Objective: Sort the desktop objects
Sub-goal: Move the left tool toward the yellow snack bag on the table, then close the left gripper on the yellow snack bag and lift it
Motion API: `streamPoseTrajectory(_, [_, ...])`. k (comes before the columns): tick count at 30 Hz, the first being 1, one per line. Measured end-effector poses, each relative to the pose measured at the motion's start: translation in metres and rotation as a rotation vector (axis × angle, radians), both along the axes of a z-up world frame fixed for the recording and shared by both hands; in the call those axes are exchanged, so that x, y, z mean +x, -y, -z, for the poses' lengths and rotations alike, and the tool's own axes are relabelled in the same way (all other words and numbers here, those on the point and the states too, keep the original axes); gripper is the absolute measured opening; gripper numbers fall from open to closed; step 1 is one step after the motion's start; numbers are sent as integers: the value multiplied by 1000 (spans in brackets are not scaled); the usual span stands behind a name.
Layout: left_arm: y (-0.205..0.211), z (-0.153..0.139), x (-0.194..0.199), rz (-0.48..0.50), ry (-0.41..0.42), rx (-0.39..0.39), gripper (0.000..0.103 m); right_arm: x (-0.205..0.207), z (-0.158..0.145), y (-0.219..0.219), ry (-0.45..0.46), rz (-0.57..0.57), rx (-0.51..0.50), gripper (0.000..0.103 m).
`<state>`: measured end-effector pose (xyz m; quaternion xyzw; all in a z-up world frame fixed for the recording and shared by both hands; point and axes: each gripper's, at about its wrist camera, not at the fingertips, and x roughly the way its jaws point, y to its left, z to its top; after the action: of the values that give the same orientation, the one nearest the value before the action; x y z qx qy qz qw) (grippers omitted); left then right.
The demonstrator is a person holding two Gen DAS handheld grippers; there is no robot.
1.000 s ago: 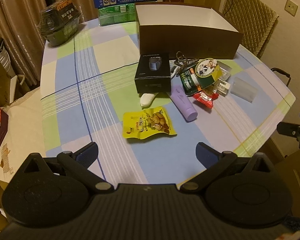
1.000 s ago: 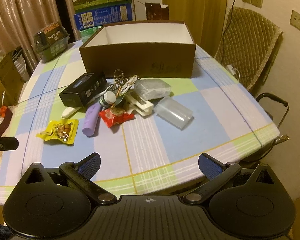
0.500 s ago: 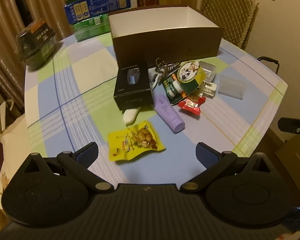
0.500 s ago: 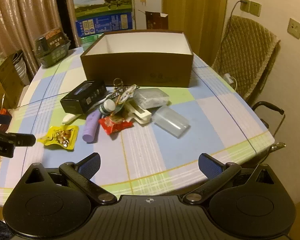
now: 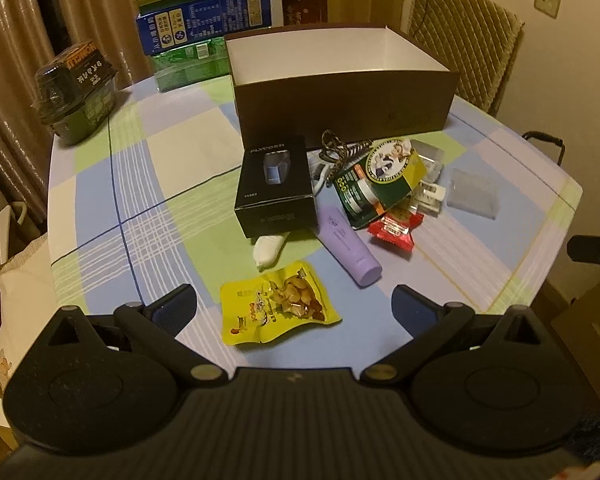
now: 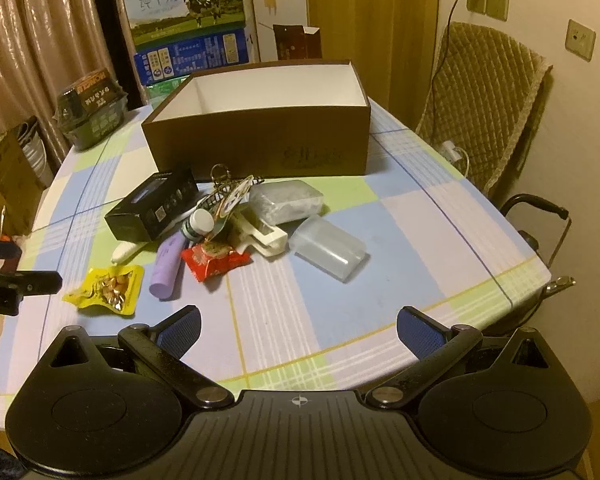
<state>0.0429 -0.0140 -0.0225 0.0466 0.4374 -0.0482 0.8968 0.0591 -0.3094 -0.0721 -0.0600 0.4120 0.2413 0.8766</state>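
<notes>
An open brown box [image 5: 340, 100] [image 6: 260, 140] with a white inside stands at the back of the checked table. In front of it lies a heap: a black carton [image 5: 276, 184] [image 6: 152, 206], a purple tube [image 5: 348, 246] [image 6: 166, 266], a red snack packet [image 5: 396, 228] [image 6: 214, 260], a green bottle with a round label [image 5: 380, 180], keys [image 5: 336, 150] and clear plastic cases [image 5: 474, 194] [image 6: 328, 248]. A yellow nut packet [image 5: 276, 308] [image 6: 108, 288] lies nearest, between the fingers of my open left gripper [image 5: 294, 304]. My right gripper [image 6: 298, 330] hangs open over the table's front edge, holding nothing.
A dark food container [image 5: 76, 88] [image 6: 92, 108] stands at the table's back left. Milk cartons [image 6: 188, 20] are stacked behind the table. A padded chair [image 6: 484, 108] stands at the right. A white tube [image 5: 268, 248] pokes out under the black carton.
My left gripper has swung right and drawn in, so the yellow packet now lies close between its fingers. The right gripper has edged forward slightly. Both stay open.
</notes>
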Motion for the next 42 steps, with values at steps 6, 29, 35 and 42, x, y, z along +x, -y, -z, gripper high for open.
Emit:
streamPoseTrajectory(6, [-2, 5, 1, -2, 1, -26, 102, 14, 6, -7, -18, -18, -7, 101])
streamPoseTrajectory(29, [3, 88, -2, 282, 70, 434, 88, 50, 33, -6, -115, 10, -28, 101])
streamPoseTrajectory(35, [12, 110, 4, 348, 83, 543, 76, 57, 34, -5, -125, 17, -33, 101])
streamPoseTrajectory(42, [11, 125, 23, 373, 62, 528, 52, 66, 34, -4, -127, 27, -41, 101])
